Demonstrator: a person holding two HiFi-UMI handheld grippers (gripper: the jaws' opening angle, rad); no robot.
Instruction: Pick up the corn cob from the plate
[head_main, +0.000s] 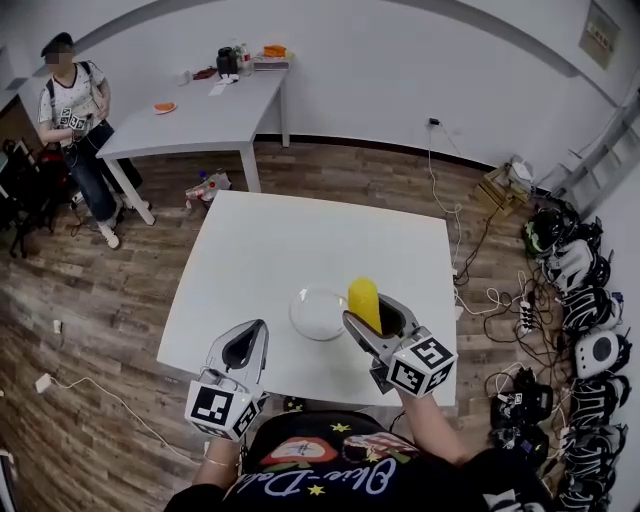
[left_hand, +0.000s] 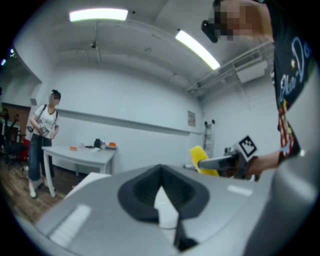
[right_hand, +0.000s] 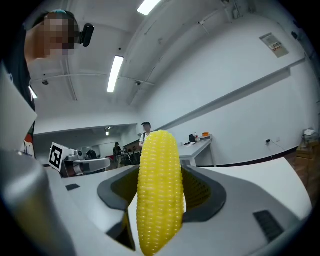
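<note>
The right gripper (head_main: 380, 322) has its jaws clamped on the knobbly yellow corn cob (right_hand: 159, 190), which stands upright, lifted off the clear glass plate (head_main: 318, 314), so the pick looks done. The left gripper (left_hand: 161, 197) hangs nearby over the white worktop (head_main: 280, 250), jaws together on nothing. The shirt's script lettering (head_main: 330, 478) is cut off and unreadable.

- Left gripper (left_hand: 160, 172): fingers (left_hand: 132, 192) closed tip to tip, nothing gripped.
- Right gripper (left_hand: 206, 163) at right, clamped on yellow corn cob (left_hand: 198, 151).
- Person (left_hand: 42, 132) stands by far table (left_hand: 82, 152), left.
</note>
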